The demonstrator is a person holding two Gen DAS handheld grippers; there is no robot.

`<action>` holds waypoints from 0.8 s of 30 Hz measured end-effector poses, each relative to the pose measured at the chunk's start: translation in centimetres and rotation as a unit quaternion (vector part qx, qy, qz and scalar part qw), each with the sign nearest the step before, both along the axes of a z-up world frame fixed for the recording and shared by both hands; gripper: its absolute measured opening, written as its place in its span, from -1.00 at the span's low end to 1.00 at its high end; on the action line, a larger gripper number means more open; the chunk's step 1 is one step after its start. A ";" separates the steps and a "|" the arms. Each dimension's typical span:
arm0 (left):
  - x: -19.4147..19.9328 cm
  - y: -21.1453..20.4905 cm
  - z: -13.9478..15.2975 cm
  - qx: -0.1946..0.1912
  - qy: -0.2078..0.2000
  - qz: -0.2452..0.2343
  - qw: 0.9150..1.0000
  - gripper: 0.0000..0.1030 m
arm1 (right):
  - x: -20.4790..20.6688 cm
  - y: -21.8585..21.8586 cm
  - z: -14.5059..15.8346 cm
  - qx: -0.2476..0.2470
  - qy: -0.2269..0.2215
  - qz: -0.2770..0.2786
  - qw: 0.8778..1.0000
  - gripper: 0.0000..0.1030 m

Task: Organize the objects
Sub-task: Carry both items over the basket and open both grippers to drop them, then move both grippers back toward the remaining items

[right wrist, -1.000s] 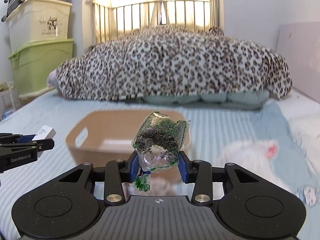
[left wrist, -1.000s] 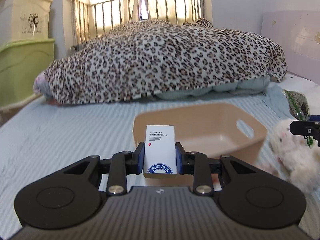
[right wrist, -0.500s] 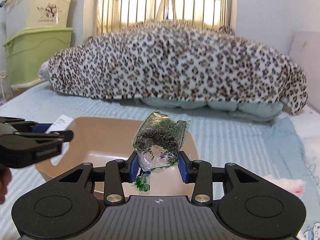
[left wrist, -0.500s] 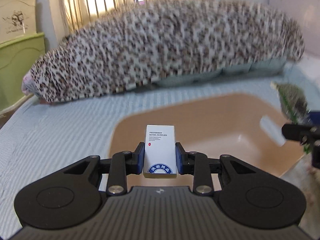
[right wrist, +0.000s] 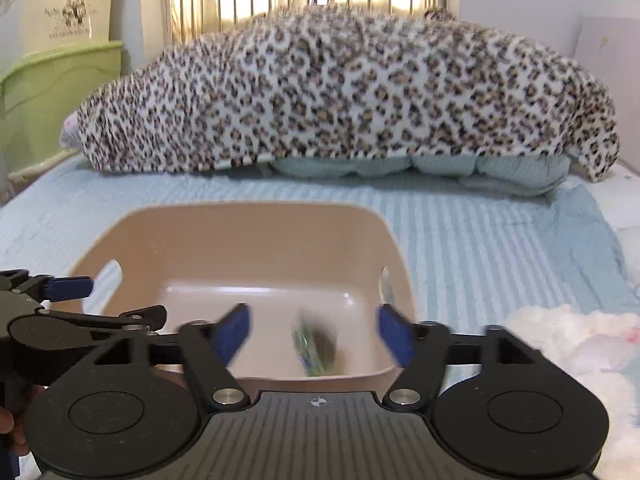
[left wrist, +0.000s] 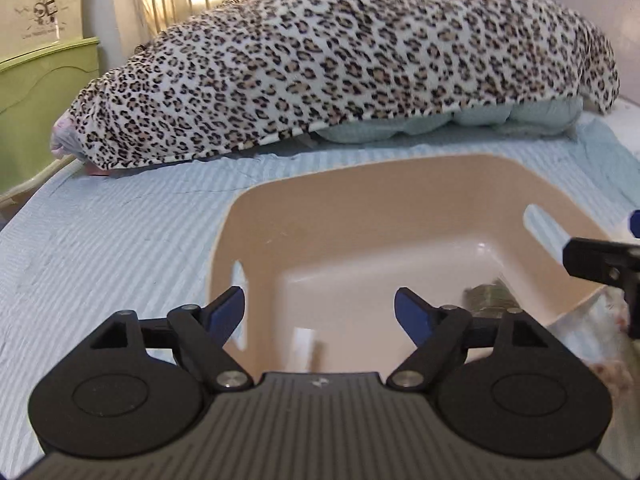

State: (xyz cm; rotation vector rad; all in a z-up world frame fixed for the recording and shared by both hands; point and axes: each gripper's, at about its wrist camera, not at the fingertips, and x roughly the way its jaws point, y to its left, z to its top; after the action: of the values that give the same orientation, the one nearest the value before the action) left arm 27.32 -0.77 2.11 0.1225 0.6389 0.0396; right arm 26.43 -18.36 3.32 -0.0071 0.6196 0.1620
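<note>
A tan plastic basket [left wrist: 400, 200] with handle slots sits on the striped bed, also in the right wrist view [right wrist: 256, 216]. My left gripper [left wrist: 319, 312] is open and empty above the basket's near left side. My right gripper [right wrist: 314, 330] is open and empty above its near right side. The clear bag of green and dark bits [right wrist: 316, 346] is blurred inside the basket below the right gripper; it also shows in the left wrist view [left wrist: 490, 300]. A blurred pale shape [left wrist: 308, 344], seemingly the white box, is low in the basket. The other gripper shows at each view's edge [left wrist: 600, 268] [right wrist: 48, 308].
A leopard-print blanket [left wrist: 340, 64] over pale pillows fills the far side of the bed. Green and cream storage boxes [right wrist: 52, 92] stand at the left. A white plush toy [right wrist: 576, 344] lies right of the basket. Metal bed rails stand behind.
Both grippers moved over the basket and opened. The white box left the left gripper and the bag left the right gripper; both are now down in the basket.
</note>
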 end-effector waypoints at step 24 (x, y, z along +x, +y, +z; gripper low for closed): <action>-13.6 0.0 -1.3 -0.042 0.029 -0.019 0.999 0.86 | -12.4 -0.8 -1.0 -0.043 0.015 0.046 0.998 1.00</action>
State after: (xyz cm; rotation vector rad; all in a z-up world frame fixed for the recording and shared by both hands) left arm 13.77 -0.73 0.82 0.0546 0.6953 -0.0279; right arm 14.07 -19.14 2.36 -0.1169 0.6558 0.2248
